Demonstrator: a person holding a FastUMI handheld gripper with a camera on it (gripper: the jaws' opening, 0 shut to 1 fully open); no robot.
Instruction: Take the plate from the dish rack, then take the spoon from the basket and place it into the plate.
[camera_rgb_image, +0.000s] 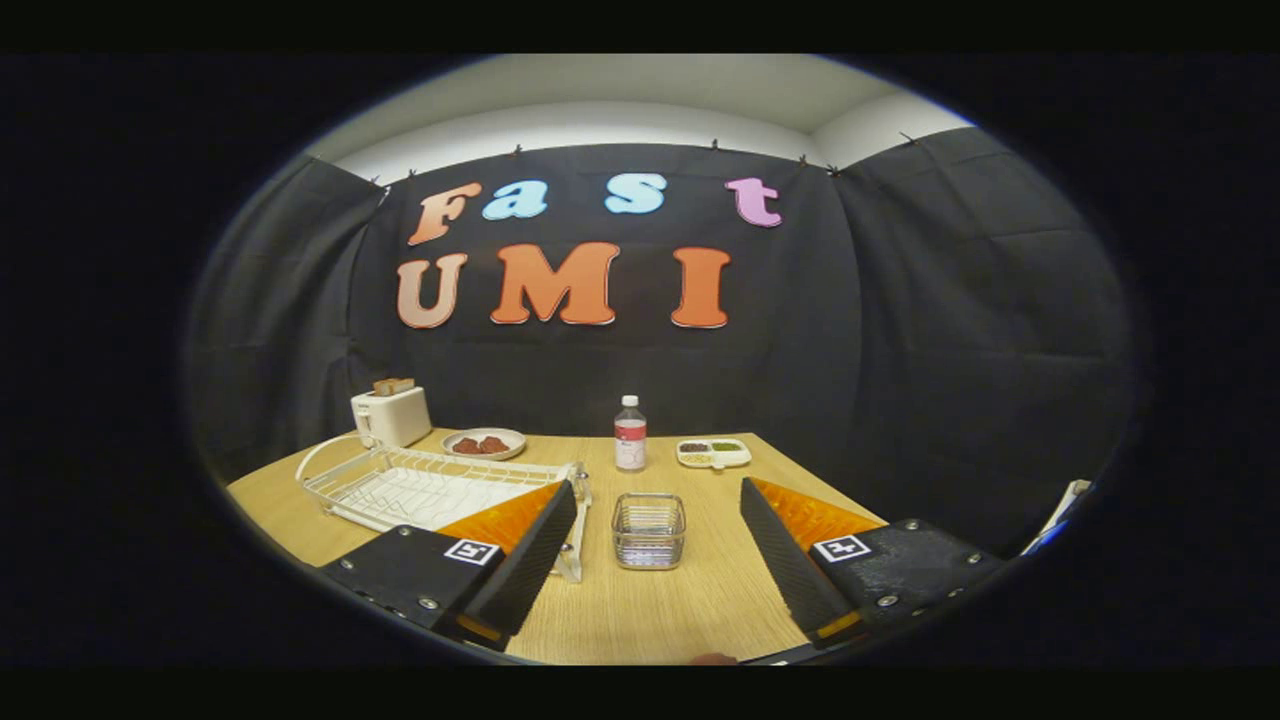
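Claw (657, 535) spread wide over a wooden bench (700, 600), gripping nothing. Wire basket (649, 530) between the fingertips at 12 o'clock, touching neither; contents hard to make out, possibly bare. White dish rack (430, 487) at 10 o'clock, partly behind one finger (525, 560), with no upright plate discernible among its wires. Beyond the rack, a toaster (391, 415) with bread in its slots. Plate (484, 443) holding reddish pieces at 11 o'clock, just right of the toaster. Bottle (630, 433) standing upright past the basket at 12 o'clock. Small divided tray (713, 453) at 1 o'clock, near the bottle.
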